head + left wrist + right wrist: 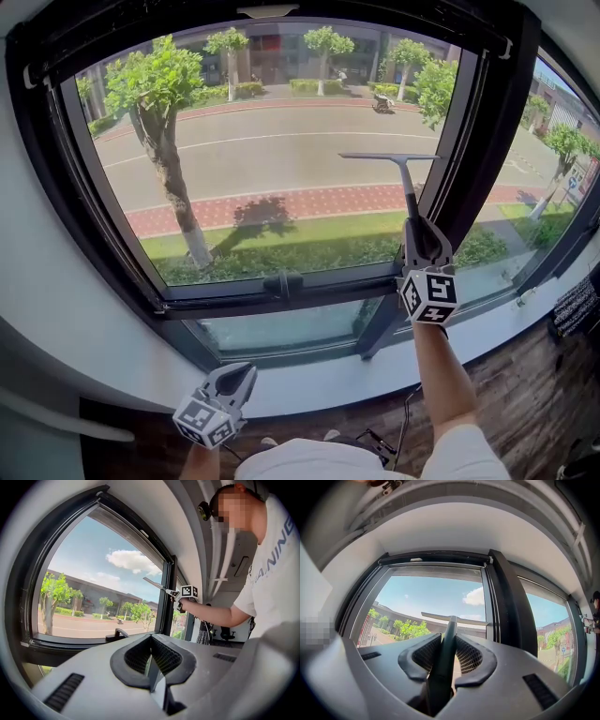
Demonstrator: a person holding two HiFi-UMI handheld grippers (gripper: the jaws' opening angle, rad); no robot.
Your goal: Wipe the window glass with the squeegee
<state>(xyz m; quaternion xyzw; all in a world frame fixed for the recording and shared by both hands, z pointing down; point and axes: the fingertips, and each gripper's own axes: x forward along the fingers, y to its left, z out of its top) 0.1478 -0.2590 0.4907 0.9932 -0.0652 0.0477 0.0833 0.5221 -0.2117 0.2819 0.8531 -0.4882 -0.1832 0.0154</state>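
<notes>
Step in hand: a wiping stroke on the main pane, or the set-up for one. All positions are referenced to the dark mullion (480, 131) at the right side of that pane.

Right gripper (418, 232): jaws clamped on the handle of the squeegee (409, 184), handle running straight up between the pads, firm and centred in the right gripper view. The blade sits level, crosswise to the handle. Its right end is just beside the mullion and the rest reaches left across the window glass (272, 159), in the upper-middle part of the pane. I cannot tell whether the rubber edge actually touches the glass or hangs just off it.

Left gripper (236, 377): jaws together, nothing between them. It is held low, well left of the mullion and below the sill, taking no part.

Judgement: most of the pane to the left of the mullion appears not yet covered from this blade position. The next move calls for the blade pressed flat to the glass, kept level, then drawn in one even pass along the mullion. Risk: the blade's right end catching the mullion.
</notes>
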